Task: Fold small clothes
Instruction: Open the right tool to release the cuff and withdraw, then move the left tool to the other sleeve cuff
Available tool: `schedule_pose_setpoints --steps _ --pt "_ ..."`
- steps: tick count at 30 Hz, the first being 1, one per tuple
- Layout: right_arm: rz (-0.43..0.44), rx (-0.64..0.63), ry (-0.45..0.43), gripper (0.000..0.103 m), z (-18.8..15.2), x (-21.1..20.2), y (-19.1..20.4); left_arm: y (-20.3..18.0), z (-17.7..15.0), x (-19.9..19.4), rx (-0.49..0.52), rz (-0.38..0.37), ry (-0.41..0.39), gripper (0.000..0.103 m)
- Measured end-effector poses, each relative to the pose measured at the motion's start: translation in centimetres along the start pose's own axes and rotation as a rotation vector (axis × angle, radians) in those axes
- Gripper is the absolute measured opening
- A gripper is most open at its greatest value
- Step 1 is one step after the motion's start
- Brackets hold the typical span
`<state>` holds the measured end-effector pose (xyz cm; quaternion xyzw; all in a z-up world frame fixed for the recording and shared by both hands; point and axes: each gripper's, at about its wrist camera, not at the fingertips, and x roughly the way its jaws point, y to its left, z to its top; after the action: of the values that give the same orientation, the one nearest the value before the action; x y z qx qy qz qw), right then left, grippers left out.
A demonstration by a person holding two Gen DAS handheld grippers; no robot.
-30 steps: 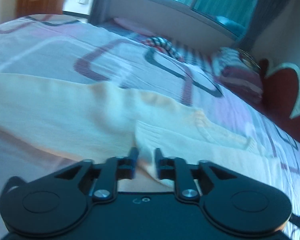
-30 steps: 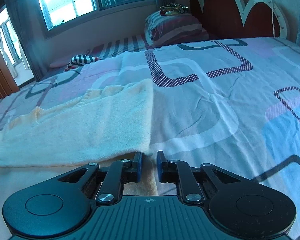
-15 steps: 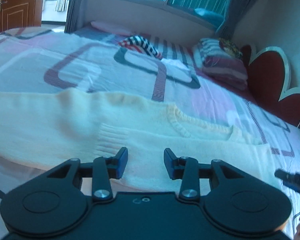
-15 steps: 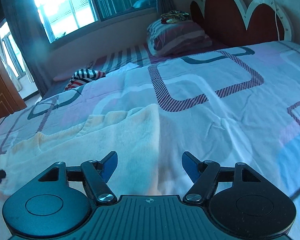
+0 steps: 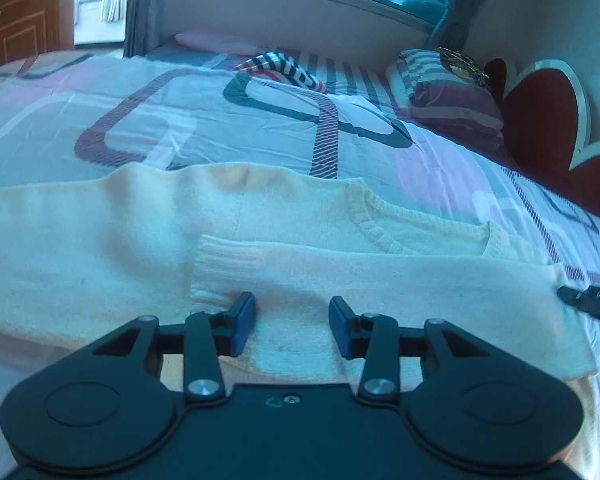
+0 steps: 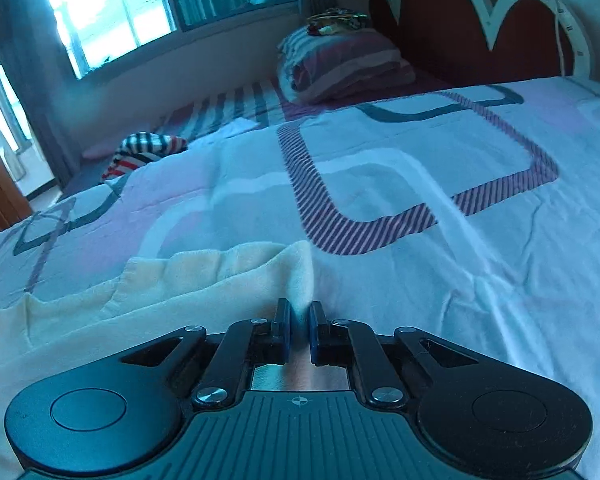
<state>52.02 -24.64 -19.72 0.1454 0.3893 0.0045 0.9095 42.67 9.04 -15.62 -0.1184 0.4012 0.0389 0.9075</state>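
A cream knitted sweater [image 5: 140, 240] lies flat across the patterned bedspread [image 5: 180, 120], one sleeve folded over its chest with the ribbed cuff [image 5: 220, 264] just ahead of my left gripper [image 5: 292, 308]. That gripper hovers open over the sleeve, pads apart and gripping nothing. In the right wrist view the sweater [image 6: 140, 300] ends at a raised side edge. My right gripper [image 6: 299, 312] is closing, and its pads pinch that ridge of cloth. The right gripper's tip [image 5: 588, 298] also shows at the sweater's far right edge.
A striped garment [image 6: 144, 150] lies at the bed's far side. A folded striped pillow [image 6: 340, 64] sits against the red scalloped headboard [image 6: 460, 20]. A wooden door [image 5: 20, 12] stands far left. Bare bedspread [image 6: 460, 220] stretches to the right of the sweater.
The left jaws spread from nearly shut on the sleeve to open, leaving it lying flat. The right jaws opened wide, moved along the sweater's side, then closed on its edge.
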Motion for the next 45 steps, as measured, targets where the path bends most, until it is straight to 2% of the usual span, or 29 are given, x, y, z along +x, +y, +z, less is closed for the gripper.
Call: schedule_pose_setpoints --steps 2,4,6,7,10,18,26,35,45 --pt "-0.042 0.0 -0.005 0.008 0.1 -0.3 0.2 0.0 0.3 -0.2 -0.004 0.001 0.009 0.041" --pt "-0.043 -0.011 -0.016 0.008 0.0 -1.0 0.7 0.1 0.3 -0.6 -0.015 -0.01 0.009 0.049" --pt "-0.026 -0.055 -0.039 0.009 -0.5 -2.3 1.6 0.2 0.2 -1.2 -0.019 -0.008 -0.003 0.061" --pt "-0.012 -0.072 -0.047 0.013 -0.8 -2.9 2.1 0.1 0.1 -1.5 -0.014 0.001 -0.01 0.063" --pt "0.04 -0.107 -0.046 0.043 -2.1 -4.4 3.8 0.2 -0.2 -2.4 0.004 0.017 -0.017 0.067" --pt "0.175 -0.209 0.027 0.043 -5.5 -5.9 9.6 2.5 -0.8 -5.9 -0.011 0.056 -0.033 0.076" --pt "0.274 -0.289 0.045 0.044 -7.7 -6.7 16.0 8.4 -1.1 -8.7 -0.097 0.134 -0.041 0.076" --pt "0.341 -0.358 0.058 0.044 -9.8 -6.5 22.7 16.3 -1.2 -10.5 -0.235 0.215 -0.049 0.076" --pt "0.362 -0.369 0.078 0.044 -11.1 -4.8 27.3 25.6 -1.9 -11.2 -0.474 0.27 -0.063 0.072"
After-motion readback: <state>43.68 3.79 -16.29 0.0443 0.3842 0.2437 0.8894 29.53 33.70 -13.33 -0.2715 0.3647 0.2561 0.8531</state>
